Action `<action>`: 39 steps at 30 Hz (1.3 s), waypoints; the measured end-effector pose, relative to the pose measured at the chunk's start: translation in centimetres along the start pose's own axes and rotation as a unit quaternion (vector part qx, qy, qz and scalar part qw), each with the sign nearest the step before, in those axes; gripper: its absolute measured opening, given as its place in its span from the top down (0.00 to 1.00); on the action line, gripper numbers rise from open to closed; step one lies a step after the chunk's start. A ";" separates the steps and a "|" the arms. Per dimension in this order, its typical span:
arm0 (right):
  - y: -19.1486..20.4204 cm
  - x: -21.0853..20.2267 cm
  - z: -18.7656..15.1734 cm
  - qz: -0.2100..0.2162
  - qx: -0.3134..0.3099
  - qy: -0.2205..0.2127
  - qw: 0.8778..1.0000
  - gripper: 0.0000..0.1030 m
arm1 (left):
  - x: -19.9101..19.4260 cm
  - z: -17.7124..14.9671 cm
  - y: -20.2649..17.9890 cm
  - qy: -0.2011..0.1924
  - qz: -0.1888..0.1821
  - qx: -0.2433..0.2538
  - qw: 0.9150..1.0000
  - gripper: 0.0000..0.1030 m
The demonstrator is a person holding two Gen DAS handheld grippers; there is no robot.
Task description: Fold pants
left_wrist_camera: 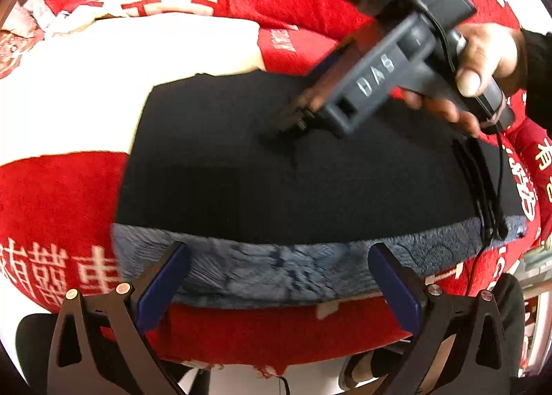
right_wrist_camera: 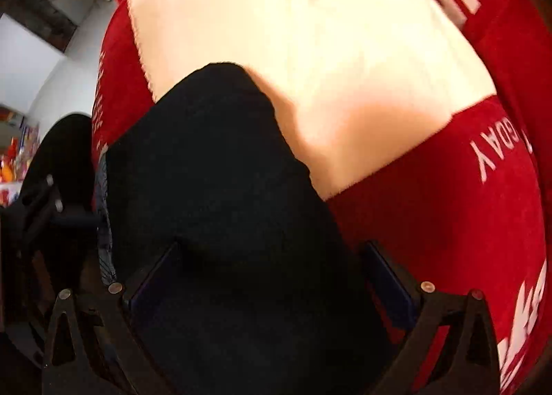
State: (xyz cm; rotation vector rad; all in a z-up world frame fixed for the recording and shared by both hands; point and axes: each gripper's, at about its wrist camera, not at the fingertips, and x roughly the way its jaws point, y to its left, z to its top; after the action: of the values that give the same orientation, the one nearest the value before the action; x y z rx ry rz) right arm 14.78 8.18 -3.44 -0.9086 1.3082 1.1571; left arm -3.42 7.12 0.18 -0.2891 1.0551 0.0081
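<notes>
Black pants [left_wrist_camera: 276, 188] lie folded flat on a red blanket [left_wrist_camera: 51, 205], with a band of grey fleece lining [left_wrist_camera: 276, 270] showing along the near edge. My left gripper [left_wrist_camera: 279, 277] hovers open over that fleece edge, its blue pads [left_wrist_camera: 162, 288] wide apart and holding nothing. A hand [left_wrist_camera: 490, 56] holds my right gripper [left_wrist_camera: 293, 125], whose tip rests on the middle of the pants. In the right wrist view the right gripper [right_wrist_camera: 272, 270] is open, with black pants [right_wrist_camera: 224, 188] cloth filling the space between its fingers. Black drawstrings [left_wrist_camera: 483, 188] trail off the right side.
The blanket has white characters and a large white patch [left_wrist_camera: 103, 84] [right_wrist_camera: 293, 49] just beyond the pants. Its near edge [left_wrist_camera: 276, 364] drops off to a pale floor, where a foot [left_wrist_camera: 362, 367] shows. A white wall [right_wrist_camera: 34, 60] stands to the left.
</notes>
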 end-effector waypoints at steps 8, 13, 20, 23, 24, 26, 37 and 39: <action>4.8 -3.8 -2.6 -0.068 -0.093 -0.025 0.993 0.69 | -2.6 1.2 7.3 -0.018 -0.049 -0.038 0.998 0.00; 7.4 -5.7 -4.2 -0.104 -0.122 -0.074 0.984 0.71 | -2.5 3.0 10.2 -0.010 -0.144 0.002 0.990 0.00; 9.5 -8.3 -6.3 -0.116 -0.141 -0.119 0.976 0.72 | 0.5 5.1 8.2 0.045 -0.265 0.102 0.958 0.00; 9.5 -7.9 -6.1 -0.117 -0.144 -0.117 0.976 0.72 | 2.2 4.9 6.2 0.080 -0.259 0.115 0.956 0.00; 9.3 -7.7 -6.1 -0.117 -0.141 -0.116 0.976 0.72 | 2.6 5.0 5.6 0.086 -0.256 0.111 0.956 0.00; 8.6 -7.2 -5.9 -0.116 -0.128 -0.114 0.978 0.69 | 2.5 4.9 5.6 0.084 -0.247 0.090 0.961 0.10; 4.7 -9.8 -12.0 -0.180 0.008 -0.100 0.979 0.23 | -1.5 4.1 2.2 0.078 -0.127 0.106 0.983 0.47; 4.3 -8.5 -14.7 -0.195 0.021 -0.071 0.978 0.23 | -2.1 4.4 1.1 0.070 -0.110 0.121 0.984 0.48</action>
State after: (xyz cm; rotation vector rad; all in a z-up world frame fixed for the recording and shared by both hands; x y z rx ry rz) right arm 7.94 -6.05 4.16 -0.9806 0.9807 0.8662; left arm -0.89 9.51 3.75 -0.1868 1.1460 -0.3419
